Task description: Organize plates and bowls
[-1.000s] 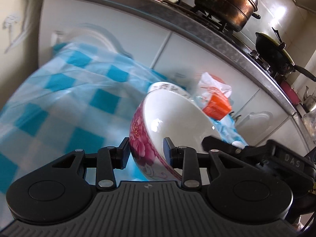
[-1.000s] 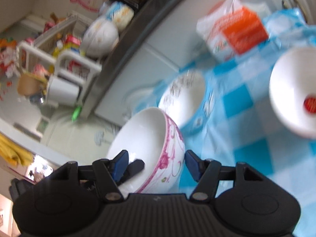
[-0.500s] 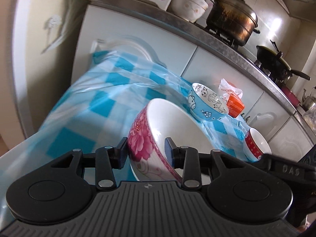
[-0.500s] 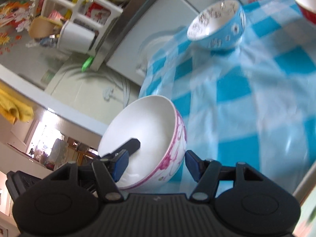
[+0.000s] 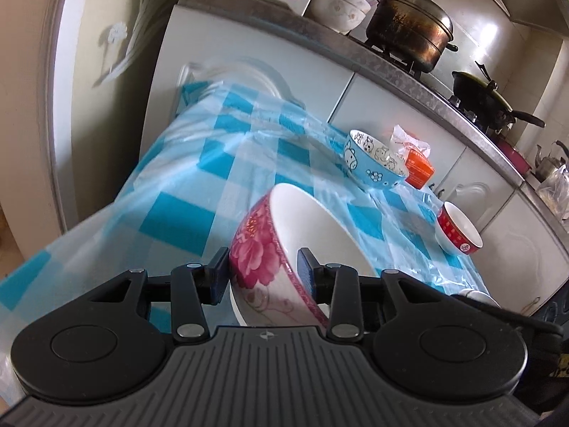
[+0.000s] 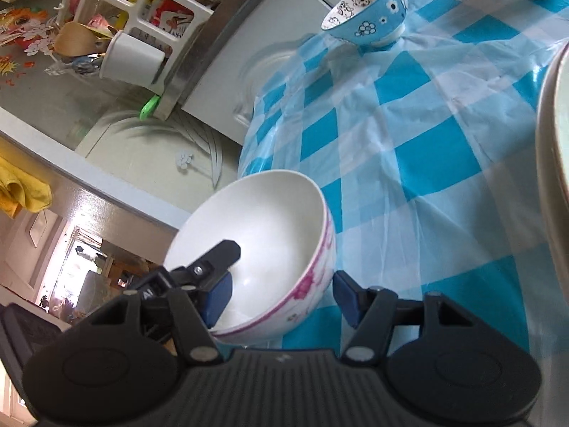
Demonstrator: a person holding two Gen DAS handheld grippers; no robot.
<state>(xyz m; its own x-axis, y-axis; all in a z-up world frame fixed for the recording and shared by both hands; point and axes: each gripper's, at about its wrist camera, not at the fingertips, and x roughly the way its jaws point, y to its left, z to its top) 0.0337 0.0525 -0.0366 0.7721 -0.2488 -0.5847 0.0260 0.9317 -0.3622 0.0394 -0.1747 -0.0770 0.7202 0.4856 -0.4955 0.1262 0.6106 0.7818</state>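
A white bowl with pink flowers (image 5: 313, 245) is held tilted over the near left of the blue checked table. My left gripper (image 5: 263, 274) is shut on its rim. My right gripper (image 6: 281, 295) has its jaws around the opposite rim of the same bowl (image 6: 259, 249), one finger inside and one outside with a small gap. A blue cartoon bowl (image 5: 373, 163) stands at the far side of the table and also shows in the right wrist view (image 6: 366, 17). A red and white bowl (image 5: 458, 231) stands at the right.
An orange and white packet (image 5: 416, 163) lies behind the blue bowl. The edge of a large pale dish (image 6: 554, 163) shows at the right. A counter with a steamer pot (image 5: 409, 28), a wok (image 5: 483, 96) and a white rack (image 6: 142, 35) runs behind the table.
Both grippers and the pink bowl have drawn back toward the near left of the table. The blue and red bowls now lie farther off.
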